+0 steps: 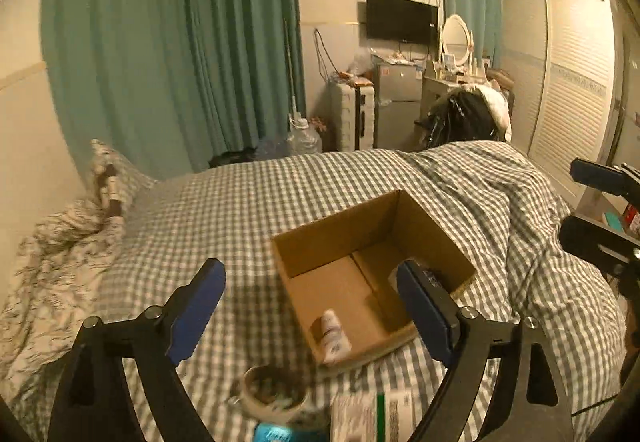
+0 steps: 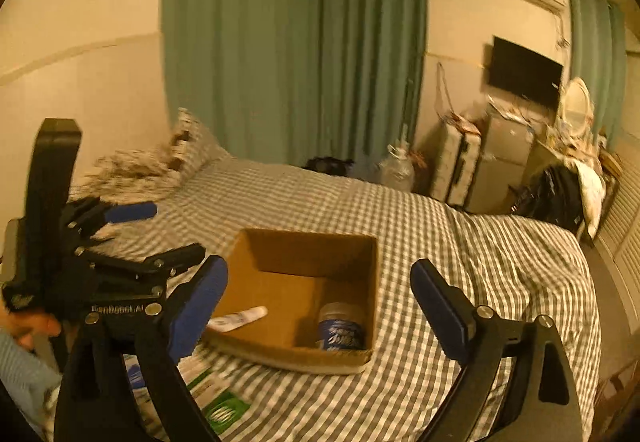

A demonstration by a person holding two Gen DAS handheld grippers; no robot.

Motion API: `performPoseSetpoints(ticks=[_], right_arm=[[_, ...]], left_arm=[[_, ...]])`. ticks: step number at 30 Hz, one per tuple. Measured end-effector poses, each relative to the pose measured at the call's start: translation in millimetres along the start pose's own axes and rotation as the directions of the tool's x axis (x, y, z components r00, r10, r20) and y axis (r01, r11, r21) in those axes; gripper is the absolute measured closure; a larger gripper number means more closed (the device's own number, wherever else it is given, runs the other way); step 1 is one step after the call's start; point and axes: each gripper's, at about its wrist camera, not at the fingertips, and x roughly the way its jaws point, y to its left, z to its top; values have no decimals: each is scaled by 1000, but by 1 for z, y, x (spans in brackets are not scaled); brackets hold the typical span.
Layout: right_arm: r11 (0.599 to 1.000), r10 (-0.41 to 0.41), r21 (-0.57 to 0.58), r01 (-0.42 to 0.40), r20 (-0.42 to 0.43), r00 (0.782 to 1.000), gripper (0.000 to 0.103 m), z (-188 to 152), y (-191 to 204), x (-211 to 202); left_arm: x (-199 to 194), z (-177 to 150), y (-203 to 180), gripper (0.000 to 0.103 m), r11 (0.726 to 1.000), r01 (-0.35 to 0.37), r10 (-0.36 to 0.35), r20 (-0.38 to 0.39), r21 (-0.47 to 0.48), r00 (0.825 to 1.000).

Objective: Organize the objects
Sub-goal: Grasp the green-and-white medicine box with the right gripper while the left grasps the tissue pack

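In box: tube, jar, collected for tidying.
Before box: can, unpacked.
Left gripper, right gripper: fingers spread, empty.

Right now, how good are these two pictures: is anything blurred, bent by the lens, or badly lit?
Left wrist view: dim yellow light, the can near the bottom edge is blurred, the curtain bows with the fisheye. Right wrist view: same warm cast, the pillow and the left gripper are smeared, the cardboard box stays fairly sharp, corners are black.
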Motion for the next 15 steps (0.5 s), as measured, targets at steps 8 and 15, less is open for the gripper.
performPoseSetpoints(ticks=[8,15], right_arm=[[995,74,-67,-73,6,997,0,-21,47,-57],[970,172,-152,-189,-117,978,0,-71,81,-30]], left_arm=[[-52,-62,34,7,995,-96,95,-42,-38,995],[-47,-132,36,7,984,-169,161,-138,-48,977]])
